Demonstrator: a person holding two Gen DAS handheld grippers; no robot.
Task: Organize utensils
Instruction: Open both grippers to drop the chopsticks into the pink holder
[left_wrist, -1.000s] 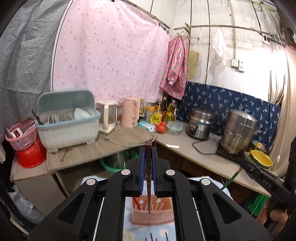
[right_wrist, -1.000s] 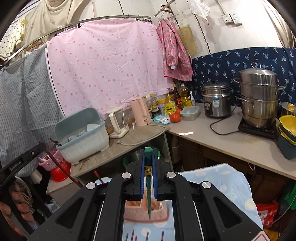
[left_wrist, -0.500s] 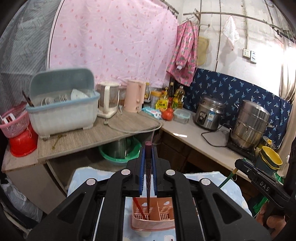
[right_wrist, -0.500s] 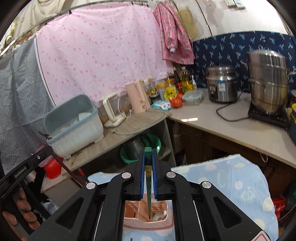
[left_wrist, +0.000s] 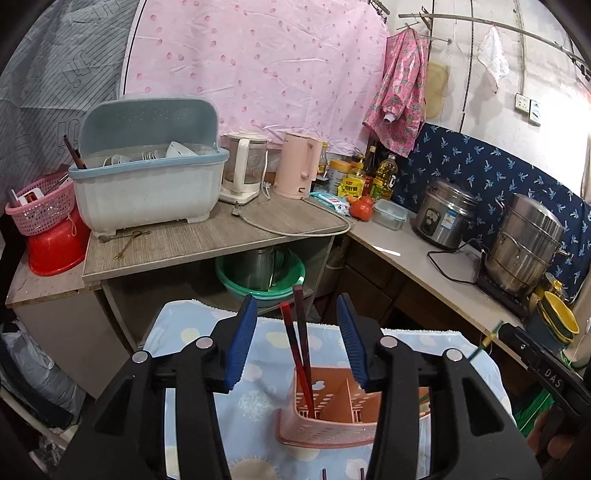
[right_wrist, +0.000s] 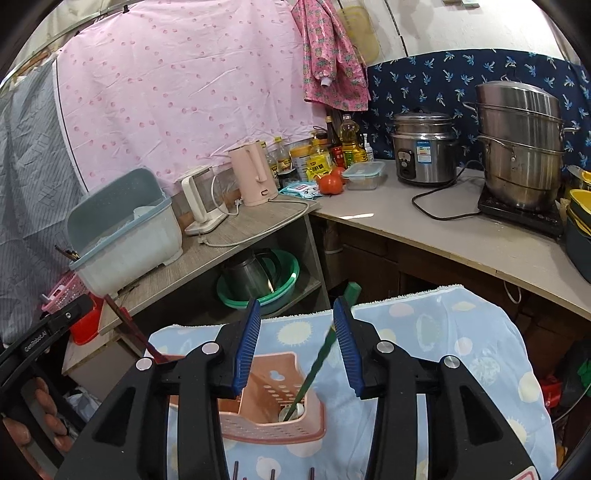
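- Since the earlier frames both hand-held grippers have come down toward the pink holder (left_wrist: 328, 417); then each was clamped on a chopstick, now each has let go
- Left hand-held gripper (left_wrist: 297, 341): jaws opening, blue pads clear of the dark red chopstick (left_wrist: 301, 332), which stands between them, tip down in the holder's left compartment, beside a brighter red chopstick (left_wrist: 291, 343) already there
- Right hand-held gripper (right_wrist: 295, 345): jaws opening; the green chopstick (right_wrist: 321, 354) leans between the pads, close against the right one, contact not certain, its tip in the holder's right-hand compartment
- Judgement: reds go in one compartment and green in another, so sorting is by colour; each chopstick tilts because only the holder wall supports it
- Holder sits on a blue patterned cloth (left_wrist: 258, 398) over a low surface in front of the counter (left_wrist: 207, 240)
- Left view only: both red chopsticks standing together, and the divider wall inside the holder
- Right view only: the green chopstick's full length and its tip in the holder; a hand (right_wrist: 37, 421) on the left tool
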